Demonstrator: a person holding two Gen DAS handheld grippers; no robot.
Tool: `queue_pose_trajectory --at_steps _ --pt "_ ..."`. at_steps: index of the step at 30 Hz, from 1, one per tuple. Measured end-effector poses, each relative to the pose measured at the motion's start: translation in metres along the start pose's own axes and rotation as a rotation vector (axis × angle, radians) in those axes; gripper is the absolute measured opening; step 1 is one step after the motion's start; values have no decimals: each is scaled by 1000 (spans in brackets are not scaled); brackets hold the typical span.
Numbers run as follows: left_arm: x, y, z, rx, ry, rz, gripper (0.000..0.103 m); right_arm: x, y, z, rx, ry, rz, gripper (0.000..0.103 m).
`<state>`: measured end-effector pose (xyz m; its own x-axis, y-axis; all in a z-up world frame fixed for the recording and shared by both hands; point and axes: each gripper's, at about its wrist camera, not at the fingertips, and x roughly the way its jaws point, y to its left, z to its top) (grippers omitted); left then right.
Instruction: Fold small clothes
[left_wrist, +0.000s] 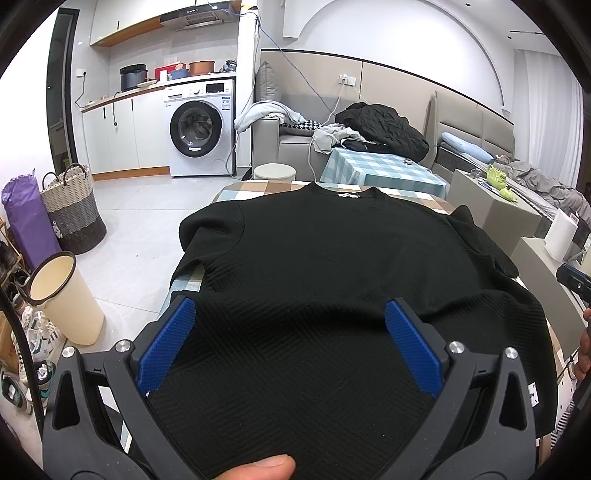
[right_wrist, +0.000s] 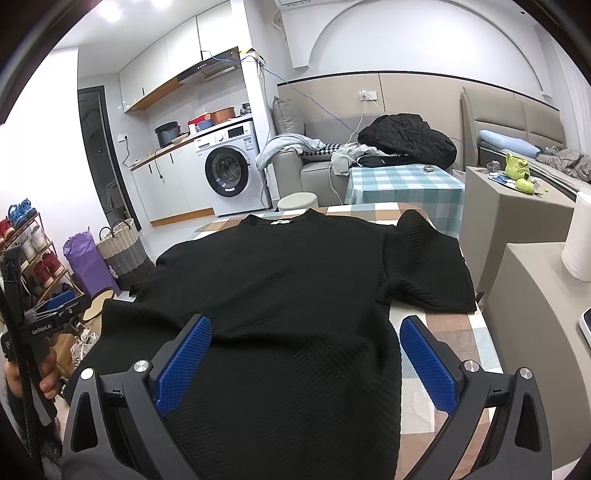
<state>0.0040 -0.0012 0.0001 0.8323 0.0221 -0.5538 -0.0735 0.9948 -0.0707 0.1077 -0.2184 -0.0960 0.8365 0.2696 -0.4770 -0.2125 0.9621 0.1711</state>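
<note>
A black ribbed short-sleeved top (left_wrist: 325, 258) lies flat on a checked tablecloth (left_wrist: 258, 186), collar at the far end. It also shows in the right wrist view (right_wrist: 288, 280), with its right sleeve (right_wrist: 424, 266) spread out on the cloth. My left gripper (left_wrist: 290, 314) is open, its blue pads (left_wrist: 173, 339) hovering over the hem on the left side. My right gripper (right_wrist: 306, 328) is open over the hem's right side, with one pad (right_wrist: 424, 362) above bare tablecloth (right_wrist: 454, 332).
A cream bin (left_wrist: 62, 295), a woven basket (left_wrist: 72, 210) and a purple bag (left_wrist: 26, 218) stand on the floor to the left. A second checked table (left_wrist: 380, 166), a sofa with clothes (left_wrist: 380, 129), grey cabinets (right_wrist: 517, 221) and a paper roll (right_wrist: 578, 243) lie beyond and right.
</note>
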Motion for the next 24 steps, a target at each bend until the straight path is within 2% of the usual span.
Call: queue_pose_trajectory --at_steps 24 --pt "0 -1 0 0 1 -1 102 -2 -3 0 5 4 -6 103"
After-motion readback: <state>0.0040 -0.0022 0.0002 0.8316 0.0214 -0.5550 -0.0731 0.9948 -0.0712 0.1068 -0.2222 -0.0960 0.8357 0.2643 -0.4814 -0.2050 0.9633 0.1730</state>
